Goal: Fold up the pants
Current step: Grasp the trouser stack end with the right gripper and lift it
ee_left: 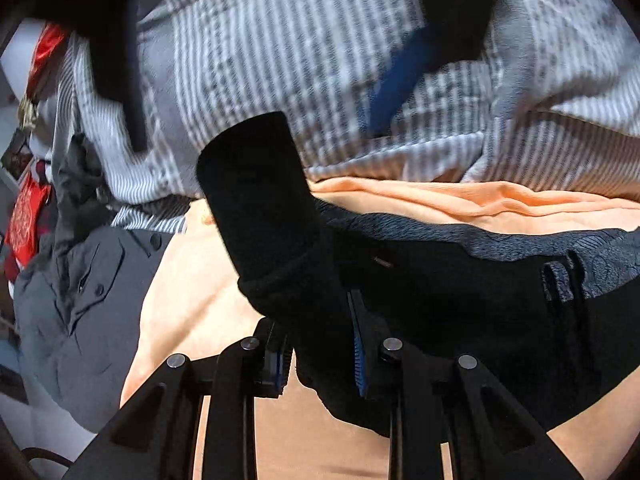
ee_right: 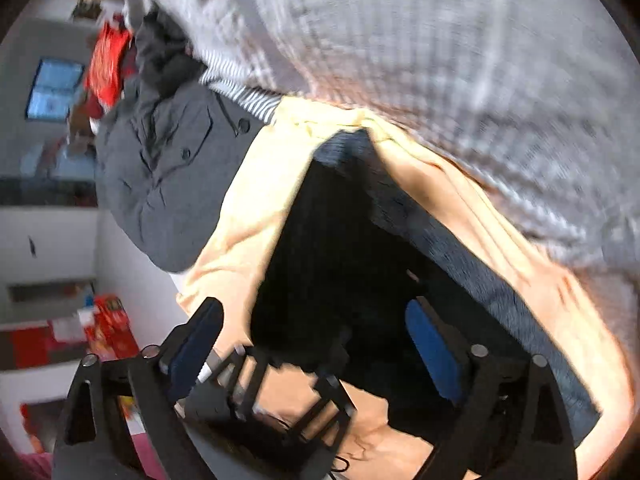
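Careful: your left gripper is clamped on only a bunched edge of the pants, lying on the orange sheet. Your right gripper is spread wide over them, so lifting now may let cloth slip.

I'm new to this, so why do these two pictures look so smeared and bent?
Left wrist view: fisheye curve, dark corners, the striped fabric blurred. Right wrist view: stronger motion smear, the orange sheet glaring, the black pants nearly featureless.
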The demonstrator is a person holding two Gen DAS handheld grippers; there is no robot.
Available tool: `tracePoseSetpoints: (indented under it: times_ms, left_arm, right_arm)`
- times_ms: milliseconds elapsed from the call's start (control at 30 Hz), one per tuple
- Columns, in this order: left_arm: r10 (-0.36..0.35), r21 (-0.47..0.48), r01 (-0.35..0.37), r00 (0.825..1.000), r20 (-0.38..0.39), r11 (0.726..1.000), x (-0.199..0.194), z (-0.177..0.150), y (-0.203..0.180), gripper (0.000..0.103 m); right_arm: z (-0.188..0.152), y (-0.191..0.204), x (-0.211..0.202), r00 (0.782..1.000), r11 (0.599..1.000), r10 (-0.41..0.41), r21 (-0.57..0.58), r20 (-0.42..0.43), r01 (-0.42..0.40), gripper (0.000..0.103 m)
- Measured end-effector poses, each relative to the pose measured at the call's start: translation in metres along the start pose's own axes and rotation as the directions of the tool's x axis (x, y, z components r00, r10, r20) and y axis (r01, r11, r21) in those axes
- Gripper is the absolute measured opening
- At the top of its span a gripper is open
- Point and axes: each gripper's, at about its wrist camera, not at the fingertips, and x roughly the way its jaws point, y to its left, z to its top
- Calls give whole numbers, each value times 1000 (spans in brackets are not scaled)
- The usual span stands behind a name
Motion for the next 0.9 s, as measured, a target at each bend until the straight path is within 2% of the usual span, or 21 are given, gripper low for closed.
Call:
tracePoseSetpoints:
  times_ms: [133, 267, 300, 333, 367, 400, 533, 633, 800, 900]
  left_arm:
    - [-2, 21, 1, 1000, 24, 1000, -5, 4, -5, 26]
    - [2, 26, -3, 999, 34, 1000, -7, 5, -11, 26]
    - [2, 30, -3, 999, 36, 1000, -7, 5, -11, 26]
    - [-4, 34, 3, 999, 34, 999, -8, 5, -12, 26]
    - [-13, 37, 12, 999, 29, 999, -8, 4, -12, 26]
    - [-12, 42, 10, 999, 34, 999, -9, 3, -13, 26]
    - [-41, 83, 35, 997, 65, 996, -27, 4, -25, 26]
    - [-73, 128, 60, 993, 94, 990, -47, 8, -40, 26]
    - [-154, 180, 136, 984, 94, 974, -79, 15, -68, 26]
    - [-211, 231, 187, 974, 86, 955, -98, 17, -92, 26]
  right_arm:
    - [32, 13, 32, 987, 992, -114, -59, -114, 108, 95]
    - [37, 1, 58, 961, 983, -184, -69, -205, 173, 93]
    - [36, -3, 60, 959, 982, -187, -64, -211, 178, 77]
    - [31, -10, 59, 964, 988, -157, -40, -214, 152, 43]
    - [27, -17, 55, 976, 995, -94, 4, -196, 97, 32]
    - [21, -23, 47, 982, 996, -87, 18, -169, 91, 23]
    - [-9, -35, 16, 999, 999, -19, 44, -43, 21, 20]
    - [-35, -50, -10, 998, 995, 41, 85, 53, -46, 19]
    - [-93, -86, -57, 965, 973, 139, 154, 222, -175, 19]
    - [-138, -110, -82, 929, 951, 176, 188, 326, -246, 19]
